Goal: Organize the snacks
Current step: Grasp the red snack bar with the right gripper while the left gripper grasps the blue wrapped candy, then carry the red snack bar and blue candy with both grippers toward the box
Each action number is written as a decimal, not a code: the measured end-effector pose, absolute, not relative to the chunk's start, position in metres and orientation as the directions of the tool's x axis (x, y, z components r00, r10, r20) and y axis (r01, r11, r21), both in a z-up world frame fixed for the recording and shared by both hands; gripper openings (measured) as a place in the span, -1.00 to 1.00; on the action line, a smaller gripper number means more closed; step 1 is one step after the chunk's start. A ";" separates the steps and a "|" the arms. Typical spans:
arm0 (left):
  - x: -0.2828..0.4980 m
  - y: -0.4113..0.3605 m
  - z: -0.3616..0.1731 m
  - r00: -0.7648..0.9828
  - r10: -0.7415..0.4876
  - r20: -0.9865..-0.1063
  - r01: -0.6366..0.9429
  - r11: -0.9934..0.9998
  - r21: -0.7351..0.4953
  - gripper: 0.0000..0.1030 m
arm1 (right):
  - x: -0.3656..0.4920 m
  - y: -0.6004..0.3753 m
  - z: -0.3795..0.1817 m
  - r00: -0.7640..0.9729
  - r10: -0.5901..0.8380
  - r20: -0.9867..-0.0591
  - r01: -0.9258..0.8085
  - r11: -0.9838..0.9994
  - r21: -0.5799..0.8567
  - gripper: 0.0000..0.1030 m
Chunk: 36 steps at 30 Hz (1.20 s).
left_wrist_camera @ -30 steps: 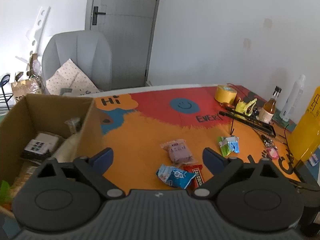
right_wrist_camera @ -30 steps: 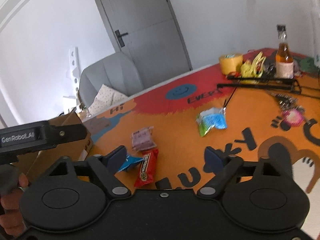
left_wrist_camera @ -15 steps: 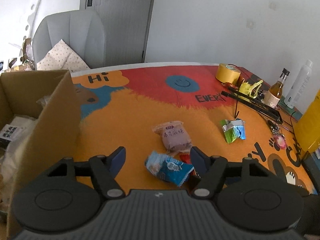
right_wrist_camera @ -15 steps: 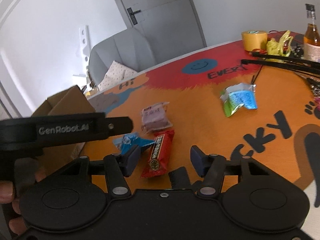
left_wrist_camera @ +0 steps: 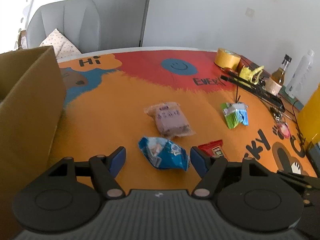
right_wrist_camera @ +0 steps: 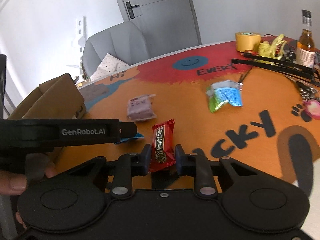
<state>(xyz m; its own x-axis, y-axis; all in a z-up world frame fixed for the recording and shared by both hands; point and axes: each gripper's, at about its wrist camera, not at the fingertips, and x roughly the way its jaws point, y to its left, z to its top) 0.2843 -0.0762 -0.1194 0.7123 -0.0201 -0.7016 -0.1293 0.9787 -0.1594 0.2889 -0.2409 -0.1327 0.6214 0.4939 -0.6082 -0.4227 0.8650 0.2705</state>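
The cardboard box [left_wrist_camera: 30, 104] walled the table [left_wrist_camera: 112, 112] at nine o'clock; bare orange lay between. The left tongs [left_wrist_camera: 158, 158] stood wide around the blue packet [left_wrist_camera: 164, 156], untouched. The right tongs [right_wrist_camera: 162, 158], angled downward, were closing on the red snack bar [right_wrist_camera: 163, 144].

Red snack bar [right_wrist_camera: 163, 146]: flat on table, lower middle of right wrist view, pinched at sides.
Blue bag [left_wrist_camera: 164, 156]: crumpled, lower middle of left wrist view.
Purple cake pack [left_wrist_camera: 170, 120]: flat, centre.
Green-blue pack [left_wrist_camera: 235, 115]: crumpled, right.
Brown box [left_wrist_camera: 30, 104]: open, left edge.
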 end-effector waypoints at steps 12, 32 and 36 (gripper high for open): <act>0.276 -0.075 -0.117 0.711 -0.025 -0.703 -0.133 0.977 -0.170 -0.41 | 0.281 -0.251 -0.128 0.635 0.495 -0.593 -0.414 0.866 0.279 -0.59; 0.231 -0.063 -0.077 0.789 -0.025 -0.614 -0.093 0.983 -0.158 -0.45 | 0.257 -0.233 -0.095 0.680 0.514 -0.523 -0.443 0.856 0.264 -0.61; 0.222 -0.056 -0.070 0.799 -0.019 -0.601 -0.097 0.982 -0.160 -0.45 | 0.251 -0.227 -0.089 0.685 0.521 -0.509 -0.457 0.852 0.256 -0.61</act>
